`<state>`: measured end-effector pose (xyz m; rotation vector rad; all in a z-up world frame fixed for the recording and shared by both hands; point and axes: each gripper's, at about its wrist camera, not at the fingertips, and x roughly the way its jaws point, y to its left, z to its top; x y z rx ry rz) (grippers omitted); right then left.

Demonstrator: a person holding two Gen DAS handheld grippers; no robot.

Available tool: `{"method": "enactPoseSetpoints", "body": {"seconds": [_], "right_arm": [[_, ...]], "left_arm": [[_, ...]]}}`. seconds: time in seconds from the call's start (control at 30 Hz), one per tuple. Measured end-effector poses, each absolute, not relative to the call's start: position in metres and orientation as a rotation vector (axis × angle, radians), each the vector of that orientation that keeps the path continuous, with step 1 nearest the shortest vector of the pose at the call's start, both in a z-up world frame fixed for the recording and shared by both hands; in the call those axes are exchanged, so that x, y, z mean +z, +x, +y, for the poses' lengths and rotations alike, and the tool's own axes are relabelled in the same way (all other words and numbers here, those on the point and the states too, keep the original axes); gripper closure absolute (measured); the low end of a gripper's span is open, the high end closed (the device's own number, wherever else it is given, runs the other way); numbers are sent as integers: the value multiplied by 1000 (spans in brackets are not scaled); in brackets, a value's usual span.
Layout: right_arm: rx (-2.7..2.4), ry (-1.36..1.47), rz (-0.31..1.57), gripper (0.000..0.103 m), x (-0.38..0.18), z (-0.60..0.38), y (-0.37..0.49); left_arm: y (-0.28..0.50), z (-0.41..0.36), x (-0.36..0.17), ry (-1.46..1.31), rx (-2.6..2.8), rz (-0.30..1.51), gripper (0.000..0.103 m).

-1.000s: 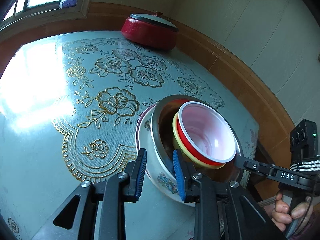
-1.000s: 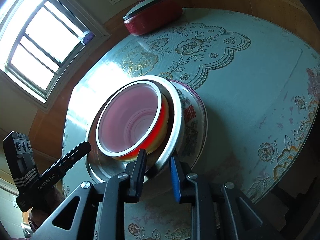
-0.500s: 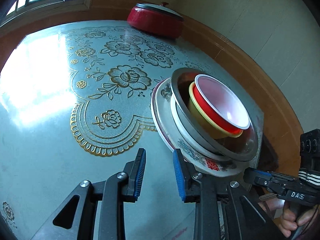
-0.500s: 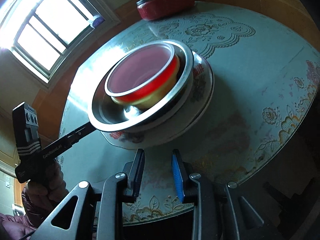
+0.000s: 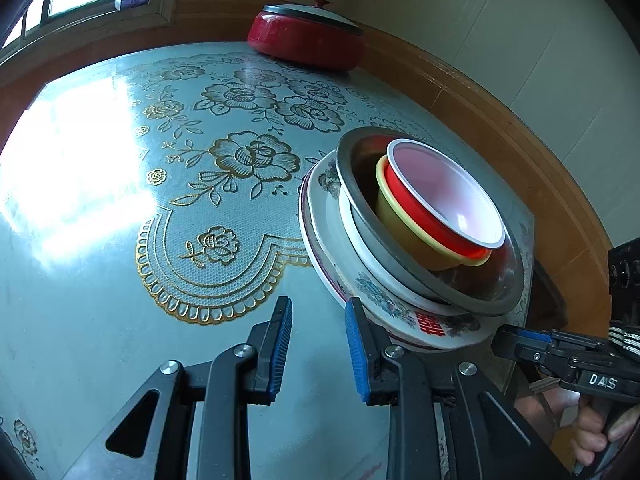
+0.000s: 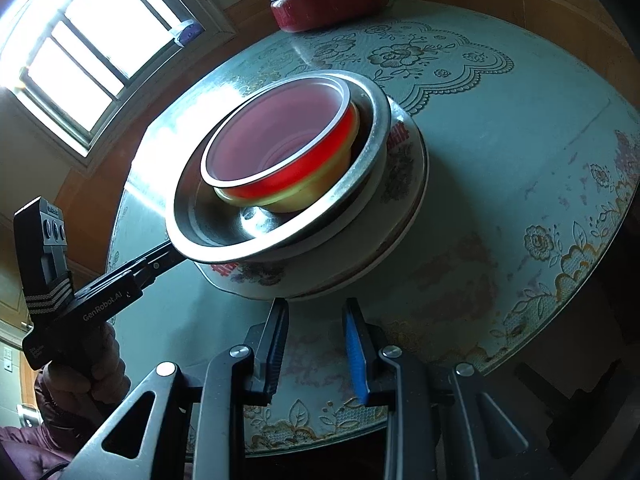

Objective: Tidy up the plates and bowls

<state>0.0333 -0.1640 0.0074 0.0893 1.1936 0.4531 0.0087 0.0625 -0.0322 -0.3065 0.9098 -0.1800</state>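
The stack (image 5: 416, 240) stands nested on the counter (image 5: 120, 200), close to the edge nearest the person and well apart from the red pot (image 5: 308, 40) at the far edge by the wall. From the top down it reads: a red bowl (image 5: 444, 200) with a white rim, seated in a yellow bowl (image 5: 404, 228), both inside a steel bowl (image 6: 280, 216), which sits on flowered plates (image 6: 400, 184). At least two plate rims show under the steel bowl; how many lie there in all I cannot tell.

As a judgement, the sorting looks close to finished: every plate and bowl in view is gathered into this one pile, biggest at the bottom, and no loose dish shows elsewhere on the counter. What may remain is squaring the pile, since the two small bowls sit off-centre in the steel bowl, toward its window side.

The left tool (image 5: 318, 344) hovers just beside the plate rim with its pads apart and nothing between them. The right tool (image 6: 314, 348) does the same on the opposite side, also parted and empty.
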Motion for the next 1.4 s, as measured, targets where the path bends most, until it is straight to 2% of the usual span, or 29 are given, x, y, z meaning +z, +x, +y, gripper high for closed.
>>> {"method": "enactPoseSetpoints", "body": {"seconds": [0.43,0.9,1.0,1.1,1.23,1.3,1.37,1.4], "right_arm": [[424,-91,1090,70,20,-137,1],[335,-80,986,67,40,-146,-17],[290,-49,969,63,44,-146,-23],[231,-49,922,61,45,-140,-32],[176,-16,880,61,41,-134,-43],[156,-6,870,61,38,-131,-48],[137,2,870,61,36,-129,-53],[130,9,870,61,35,-128,-56]], "left_arm": [[-17,61,-27,-261,-28,898,63],[-69,33,-6,-196,98,832,46],[-74,30,-4,-189,71,813,32],[-73,30,-3,-172,46,808,30],[-73,31,-2,-119,2,773,11],[-74,32,0,-96,-20,756,9],[-75,33,1,-75,-42,740,0],[-74,33,2,-68,-53,735,0]]}}
